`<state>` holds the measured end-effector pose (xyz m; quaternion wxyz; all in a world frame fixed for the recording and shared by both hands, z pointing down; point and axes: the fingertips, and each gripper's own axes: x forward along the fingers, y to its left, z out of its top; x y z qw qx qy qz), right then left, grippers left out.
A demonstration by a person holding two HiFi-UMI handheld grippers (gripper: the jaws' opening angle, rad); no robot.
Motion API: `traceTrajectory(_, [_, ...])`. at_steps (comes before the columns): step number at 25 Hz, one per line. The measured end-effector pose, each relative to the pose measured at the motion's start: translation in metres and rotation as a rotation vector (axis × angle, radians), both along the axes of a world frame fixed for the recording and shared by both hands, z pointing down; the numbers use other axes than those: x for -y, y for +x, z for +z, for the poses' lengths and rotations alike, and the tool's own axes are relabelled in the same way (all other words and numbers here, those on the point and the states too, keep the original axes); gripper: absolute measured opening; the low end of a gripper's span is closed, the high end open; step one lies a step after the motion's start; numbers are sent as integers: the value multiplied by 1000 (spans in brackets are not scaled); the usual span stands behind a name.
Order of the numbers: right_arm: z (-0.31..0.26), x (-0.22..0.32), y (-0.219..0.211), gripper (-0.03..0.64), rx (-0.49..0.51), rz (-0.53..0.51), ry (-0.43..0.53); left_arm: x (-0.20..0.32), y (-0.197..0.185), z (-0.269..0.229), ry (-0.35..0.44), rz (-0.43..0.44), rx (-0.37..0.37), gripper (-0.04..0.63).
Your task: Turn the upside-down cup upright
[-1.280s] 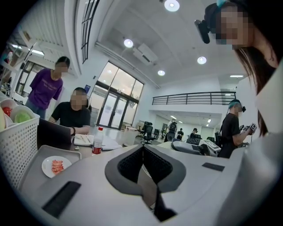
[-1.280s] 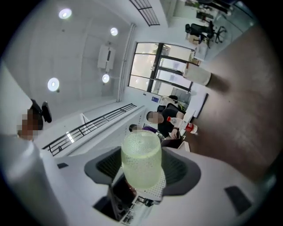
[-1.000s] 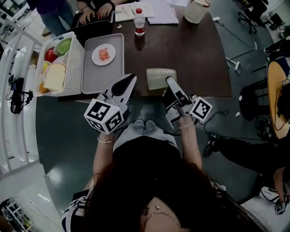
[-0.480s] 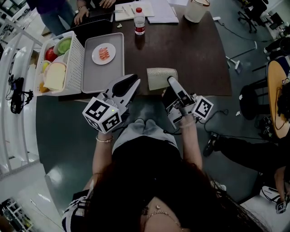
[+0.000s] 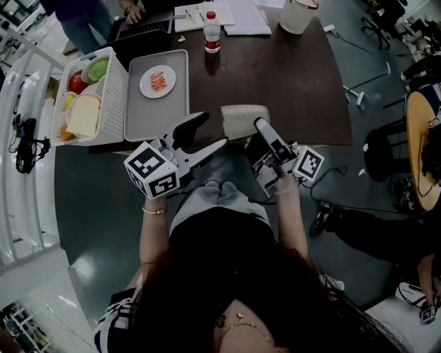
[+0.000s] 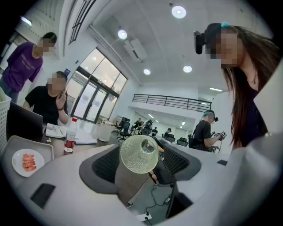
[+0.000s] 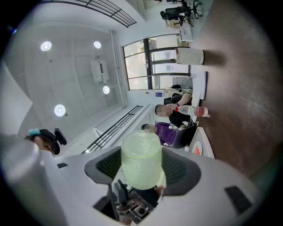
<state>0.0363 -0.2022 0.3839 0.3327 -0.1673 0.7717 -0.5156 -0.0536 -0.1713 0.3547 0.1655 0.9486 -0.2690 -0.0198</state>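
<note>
A pale green dimpled cup (image 5: 242,120) lies on its side at the near edge of the dark table (image 5: 296,83). My right gripper (image 5: 260,128) is shut on it; in the right gripper view the cup (image 7: 140,160) fills the gap of the right gripper (image 7: 141,167), with both pads against its sides. My left gripper (image 5: 211,131) is just left of the cup and its jaws are opening. In the left gripper view the cup (image 6: 138,153) appears end-on between the jaws of the left gripper (image 6: 140,165), with a gap on each side.
A grey tray (image 5: 148,114) with a small plate of food (image 5: 157,83) sits at the table's left, beside a white basket (image 5: 114,103) of bread and fruit. A water bottle (image 5: 212,33), papers and a white container (image 5: 300,15) stand at the far side, where people sit.
My left gripper's jaws have gone from shut to wide apart, and it has swung a little toward the cup. The cup and my right gripper have hardly moved.
</note>
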Motion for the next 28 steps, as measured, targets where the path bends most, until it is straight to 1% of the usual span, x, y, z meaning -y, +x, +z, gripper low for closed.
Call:
traceTrajectory(3, [-2,-2,-1,293,7,-12,5,-3,7,0,-4,38,1,328])
traceTrajectory(10, [-7,-7,-7,293,27,-49,22,-3,16,1,-17,83,-6,394])
traceTrajectory(19, [-13,-14,-15,293,48,-105,40,-5,25,3,-6,135,30,394])
traceTrajectory(25, [-12,-13,-13,293,58,-109,39,-4,25,4,5,141,33,391])
traceTrajectory(26, [-12,-13,-13,293,61,-109,38,-3,25,4,7,141,34,376])
traceTrajectory(28, [-13,-13,-13,294,67,-112,40,-3,25,4,9,141,31,374])
